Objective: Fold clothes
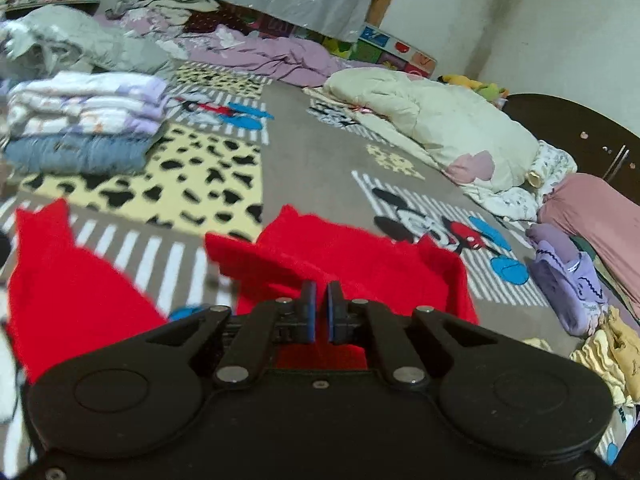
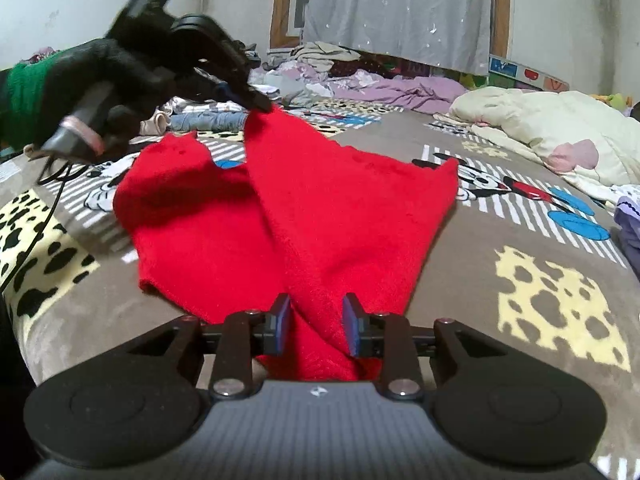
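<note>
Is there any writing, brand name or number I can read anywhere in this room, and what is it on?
No readable text in either view.
Right gripper: a small pale logo on its body, a symbol only, no letters.
Colourful panels by the far wall: pictures, any lettering too blurred.
Cartoon blanket: mouse figures and patterns, no words.
Red garment: no label showing.

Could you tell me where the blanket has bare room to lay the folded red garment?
Free: the grey strip between the folded stack and the cream quilt. Crowded: the right edge with purple clothes and the far bedding.
</note>
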`<state>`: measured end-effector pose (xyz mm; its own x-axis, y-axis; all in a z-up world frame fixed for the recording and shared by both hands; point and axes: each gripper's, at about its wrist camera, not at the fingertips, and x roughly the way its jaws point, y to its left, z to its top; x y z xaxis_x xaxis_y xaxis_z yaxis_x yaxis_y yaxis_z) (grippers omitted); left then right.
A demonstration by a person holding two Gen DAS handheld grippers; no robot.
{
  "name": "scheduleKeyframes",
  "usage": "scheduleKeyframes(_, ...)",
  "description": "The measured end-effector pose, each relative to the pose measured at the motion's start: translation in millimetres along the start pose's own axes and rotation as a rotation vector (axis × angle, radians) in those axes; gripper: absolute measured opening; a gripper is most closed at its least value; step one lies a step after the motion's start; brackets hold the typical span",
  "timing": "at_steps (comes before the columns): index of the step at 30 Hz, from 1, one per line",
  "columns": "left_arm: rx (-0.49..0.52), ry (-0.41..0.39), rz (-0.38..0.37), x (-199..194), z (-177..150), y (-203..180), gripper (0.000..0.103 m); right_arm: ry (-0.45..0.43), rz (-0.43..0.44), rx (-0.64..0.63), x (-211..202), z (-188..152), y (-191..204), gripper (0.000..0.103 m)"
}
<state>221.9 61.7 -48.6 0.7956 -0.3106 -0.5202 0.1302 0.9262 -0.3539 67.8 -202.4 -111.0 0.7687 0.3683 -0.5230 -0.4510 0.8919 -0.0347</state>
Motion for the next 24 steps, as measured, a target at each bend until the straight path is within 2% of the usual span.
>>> scheduleKeyframes(6, -0.07, -0.03, 0.026, -14.1, -20.3, 18.2, 0.003, 0.014, 0.017, 0.01, -3.5, 0.2, -3.6, 0.021)
scheduleKeyframes(12, 0.048, 0.046, 0.143, 13.0, -35.4, 16.2, 0.003, 0.029, 0.021, -0.002, -1.0, -0.9, -0.8, 0.02)
scheduleKeyframes(17, -0.023, -0.021, 0.117, -11.0, -33.8, 18.2, 0.003, 0.029, 0.047, 0.011, -4.2, 0.9, -4.5, 0.02)
scheduleKeyframes(22, -0.007, 0.056, 0.169, 5.6, -43.9, 23.5, 0.005, 0.043, 0.067, 0.02, -5.2, 1.9, -9.0, 0.02)
scheduleKeyframes(24, -0.007, 0.042, 0.171, -0.3, -42.0, 20.5, 0.008, 0.036, 0.08, 0.027, -11.0, 3.7, -12.0, 0.021)
